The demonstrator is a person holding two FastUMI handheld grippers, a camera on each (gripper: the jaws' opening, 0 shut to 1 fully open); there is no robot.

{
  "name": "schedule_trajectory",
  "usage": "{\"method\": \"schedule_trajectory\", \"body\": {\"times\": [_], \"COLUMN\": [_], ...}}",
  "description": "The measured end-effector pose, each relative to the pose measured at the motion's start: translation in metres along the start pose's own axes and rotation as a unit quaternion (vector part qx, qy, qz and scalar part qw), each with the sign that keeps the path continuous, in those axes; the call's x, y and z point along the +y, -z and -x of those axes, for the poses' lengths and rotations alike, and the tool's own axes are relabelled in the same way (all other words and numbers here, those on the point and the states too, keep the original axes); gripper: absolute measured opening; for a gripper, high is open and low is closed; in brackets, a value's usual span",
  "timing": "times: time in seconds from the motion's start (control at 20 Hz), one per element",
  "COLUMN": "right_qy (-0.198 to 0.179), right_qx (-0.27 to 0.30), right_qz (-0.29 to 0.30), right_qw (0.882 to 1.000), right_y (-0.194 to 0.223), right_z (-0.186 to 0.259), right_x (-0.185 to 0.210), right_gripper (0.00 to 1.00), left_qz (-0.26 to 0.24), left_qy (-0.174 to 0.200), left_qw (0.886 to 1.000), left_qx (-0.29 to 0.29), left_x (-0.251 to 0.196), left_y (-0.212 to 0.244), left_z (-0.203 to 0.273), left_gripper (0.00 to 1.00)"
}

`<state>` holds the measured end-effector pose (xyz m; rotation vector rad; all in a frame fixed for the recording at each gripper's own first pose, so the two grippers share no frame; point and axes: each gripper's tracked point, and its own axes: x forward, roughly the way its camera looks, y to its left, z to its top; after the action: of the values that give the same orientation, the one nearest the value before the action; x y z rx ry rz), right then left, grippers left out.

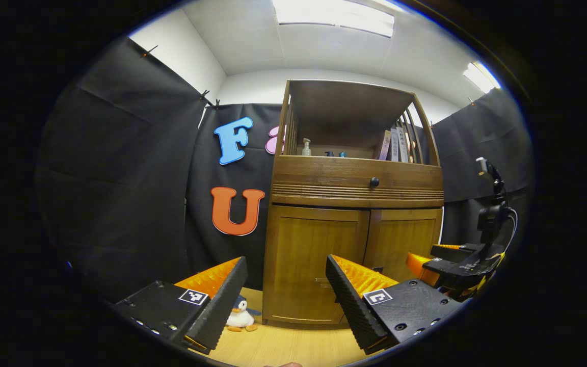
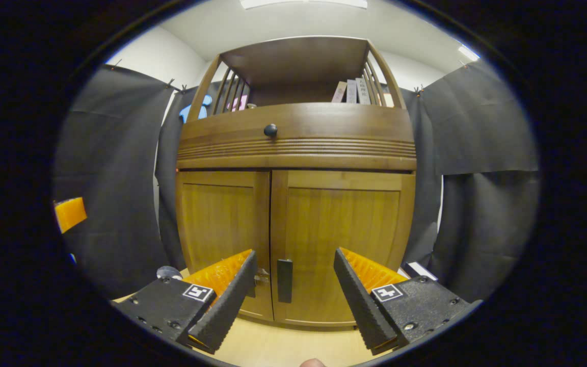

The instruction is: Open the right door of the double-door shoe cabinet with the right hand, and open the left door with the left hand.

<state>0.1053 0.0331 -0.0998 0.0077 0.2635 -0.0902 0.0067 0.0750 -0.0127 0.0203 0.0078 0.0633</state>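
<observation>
Two grippers, both spread wide with nothing between their fingers. At the bottom of the right gripper view, the right gripper (image 2: pixel 293 290) frames the right door's dark handle (image 2: pixel 284 280); right door (image 2: pixel 342 244) and left door (image 2: pixel 219 229) fill mid-frame, closed. Lower centre in the left gripper view, the left gripper (image 1: pixel 286 290) faces the shoe cabinet (image 1: pixel 354 204); a toy penguin (image 1: pixel 240 316) sits on the floor at lower left beside it.

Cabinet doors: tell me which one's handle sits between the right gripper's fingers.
The right door: its dark handle stands framed between the open right gripper, untouched; the left door lies off-centre.
</observation>
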Motion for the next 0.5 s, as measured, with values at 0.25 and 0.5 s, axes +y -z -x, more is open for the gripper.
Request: {"method": "schedule_trajectory", "body": {"times": [0.25,0.5], "right_qy": [-0.001,0.008], "right_qx": [0.051,0.097], "right_qz": [-0.006,-0.024], "right_qw": [0.999,0.995], "right_y": [0.039,0.078], "right_z": [-0.047,-0.090], "right_x": [0.006,0.005], "right_gripper": [0.97,0.93], "left_qz": [0.002,0.001], "left_qy": [-0.021,-0.042], "left_qw": [1.000,0.999], "left_qx": [0.007,0.010], "left_x": [0.019,0.036], "left_y": [0.007,0.009], "left_z": [-0.001,0.000], "left_gripper": [0.95,0.95]}}
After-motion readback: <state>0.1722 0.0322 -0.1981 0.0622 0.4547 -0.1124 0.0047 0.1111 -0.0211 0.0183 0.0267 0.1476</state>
